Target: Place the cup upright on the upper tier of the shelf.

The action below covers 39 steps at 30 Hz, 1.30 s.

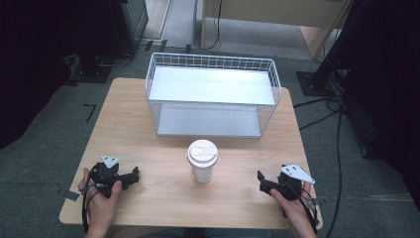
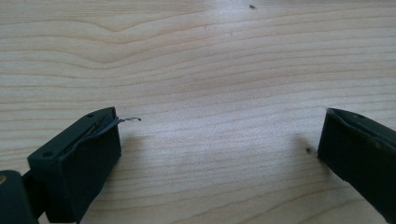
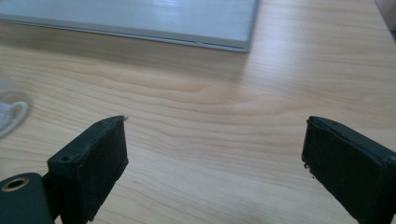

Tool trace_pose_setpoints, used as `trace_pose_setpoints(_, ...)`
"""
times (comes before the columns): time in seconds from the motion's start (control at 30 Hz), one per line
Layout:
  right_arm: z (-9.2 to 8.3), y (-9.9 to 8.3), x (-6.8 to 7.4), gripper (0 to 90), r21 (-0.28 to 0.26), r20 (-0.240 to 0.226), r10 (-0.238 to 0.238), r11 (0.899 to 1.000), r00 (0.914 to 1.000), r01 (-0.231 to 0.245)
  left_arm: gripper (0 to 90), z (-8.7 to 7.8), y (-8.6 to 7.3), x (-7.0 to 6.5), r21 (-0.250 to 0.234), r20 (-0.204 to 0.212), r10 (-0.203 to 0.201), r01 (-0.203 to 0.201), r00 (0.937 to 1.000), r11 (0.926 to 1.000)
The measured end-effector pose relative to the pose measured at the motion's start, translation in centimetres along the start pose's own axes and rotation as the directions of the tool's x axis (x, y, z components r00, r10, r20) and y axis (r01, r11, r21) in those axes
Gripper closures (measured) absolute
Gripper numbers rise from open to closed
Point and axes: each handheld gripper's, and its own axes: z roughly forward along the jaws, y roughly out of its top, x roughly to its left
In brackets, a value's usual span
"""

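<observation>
Clear plastic cup with a white lid (image 1: 202, 161) stands upright at centre of the high view, slightly below middle, on the light wooden table (image 1: 163, 198). It is apart from both grippers and roughly midway between them. In the right gripper view a sliver of it shows at the left edge (image 3: 10, 114).

Left gripper (image 1: 132, 176), lower left of the high view, rests low over the table; in its own view (image 2: 219, 140) the black jaws stand wide apart, bare wood between them. Right gripper (image 1: 262, 181), lower right, is likewise spread wide in its own view (image 3: 215, 149), nothing between the jaws.

White wire basket with two grey shelves (image 1: 213, 94) sits behind the cup, upper centre, near but not touching it; its lower shelf edge (image 3: 140, 23) crosses the top of the right gripper view.
</observation>
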Motion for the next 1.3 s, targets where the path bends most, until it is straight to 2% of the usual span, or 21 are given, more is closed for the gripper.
trace_pose_setpoints(0.03,0.1,0.4,0.9,6.8,-0.006,-0.015,-0.018,1.000,0.9997,0.018,0.0,0.0,0.0,0.0,0.000,0.000,0.000,0.000,1.0000,1.0000)
trace_pose_setpoints(0.13,0.2,0.9,1.6,6.8,-0.011,-0.032,-0.022,1.000,0.9992,0.022,0.0,0.0,0.0,0.0,0.000,0.000,0.000,0.000,1.0000,1.0000)
trace_pose_setpoints(0.23,0.4,1.4,3.0,6.8,-0.015,-0.067,-0.042,0.999,0.9969,0.041,0.0,0.0,0.0,0.0,0.000,0.000,0.000,0.000,1.0000,1.0000)
trace_pose_setpoints(0.27,0.4,1.4,3.0,6.8,-0.015,-0.067,-0.042,0.999,0.9969,0.041,0.0,0.0,0.0,0.0,0.000,0.000,0.000,0.000,1.0000,1.0000)
trace_pose_setpoints(0.3,0.6,1.6,3.8,6.8,-0.011,-0.088,-0.045,0.999,0.9951,0.044,0.0,0.0,0.0,0.0,0.000,0.000,0.000,0.000,1.0000,1.0000)
trace_pose_setpoints(0.33,0.6,1.6,3.8,6.8,-0.011,-0.088,-0.045,0.999,0.9951,0.044,0.0,0.0,0.0,0.0,0.000,0.000,0.000,0.000,1.0000,1.0000)
trace_pose_setpoints(0.43,0.9,2.0,5.1,6.8,-0.017,-0.113,-0.067,0.998,0.9913,0.066,0.0,0.0,0.0,0.0,0.000,0.000,0.000,0.000,1.0000,1.0000)
trace_pose_setpoints(0.57,1.1,2.3,6.0,6.8,-0.022,-0.131,-0.077,0.997,0.9884,0.075,0.0,0.0,0.0,0.0,0.000,0.000,0.000,0.000,1.0000,1.0000)
trace_pose_setpoints(0.6,1.2,2.5,6.6,6.9,-0.025,-0.145,-0.088,0.996,0.9855,0.086,0.0,0.0,0.0,0.0,0.000,0.000,0.000,0.000,1.0000,1.0000)
trace_pose_setpoints(0.67,1.3,2.6,7.0,6.8,-0.029,-0.148,-0.093,0.996,0.9846,0.089,0.0,0.0,0.0,0.0,0.000,0.000,0.000,0.000,1.0000,1.0000)
trace_pose_setpoints(0.8,1.8,3.0,8.5,6.8,-0.042,-0.179,-0.113,0.993,0.9775,0.107,0.0,0.0,0.0,0.0,0.000,0.000,0.000,0.000,1.0000,1.0000)
trace_pose_setpoints(0.93,2.1,3.2,9.3,6.9,-0.044,-0.193,-0.122,0.992,0.9736,0.116,0.0,0.0,0.0,0.0,0.000,0.000,0.000,0.000,1.0000,1.0000)
trace_pose_setpoints(1.1,2.4,3.5,10.7,6.8,-0.055,-0.229,-0.130,0.991,0.9647,0.120,0.0,0.0,0.0,0.0,0.000,0.000,0.000,0.000,1.0000,1.0000)
trace_pose_setpoints(1.23,2.5,3.5,11.1,6.9,-0.063,-0.236,-0.136,0.990,0.9623,0.124,0.0,0.0,0.0,0.0,0.000,0.001,0.000,0.000,1.0000,1.0000)
trace_pose_setpoints(1.3,2.6,3.6,11.3,6.9,-0.065,-0.255,-0.130,0.991,0.9582,0.117,0.0,0.0,0.0,0.0,0.000,0.001,0.000,0.000,1.0000,1.0000)
